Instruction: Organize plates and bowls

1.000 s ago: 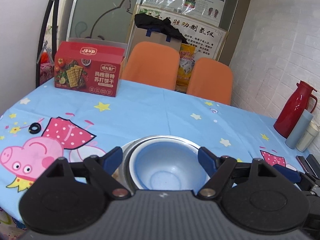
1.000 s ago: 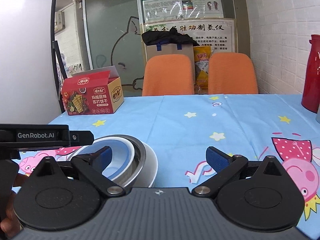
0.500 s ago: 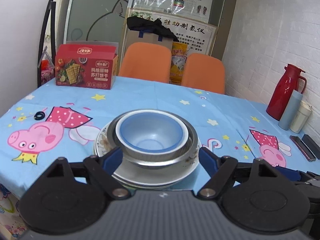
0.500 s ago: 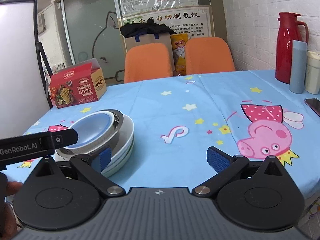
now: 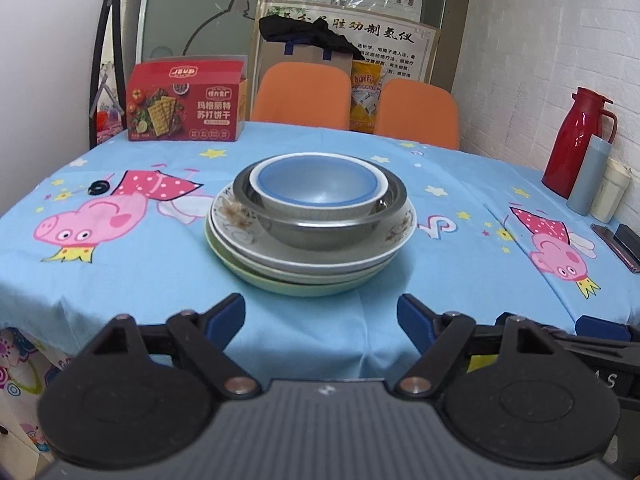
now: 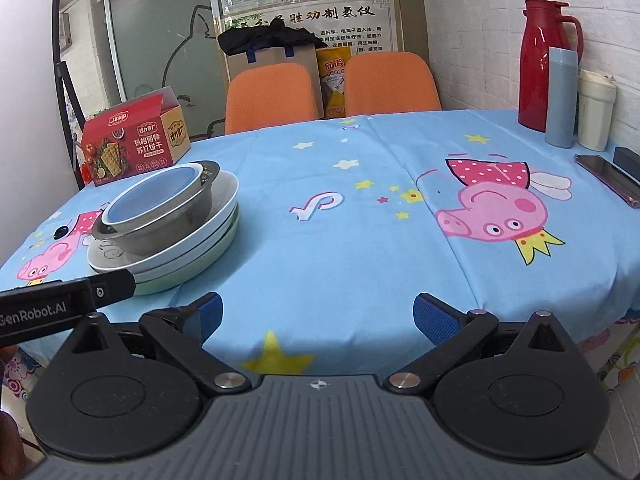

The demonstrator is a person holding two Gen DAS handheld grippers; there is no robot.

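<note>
A blue-lined white bowl (image 5: pixel 318 189) nests in a steel bowl (image 5: pixel 320 216) atop stacked ceramic plates (image 5: pixel 308 264) — both grippers, left gripper (image 5: pixel 320 316) and right gripper (image 6: pixel 316 316), hover clear, jaws spread and empty.

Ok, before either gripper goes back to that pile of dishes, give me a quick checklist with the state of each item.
1. Left gripper open and holding nothing: ok.
2. Right gripper open and holding nothing: ok.
3. Blue bowl seated inside the steel bowl: ok, though in the right wrist view it sits towards one side.
4. Steel bowl resting on the stacked plates: ok.
5. Plates squarely aligned: not ok, their rims are offset.
6. Tablecloth free between the grippers and the stack: ok.
</note>
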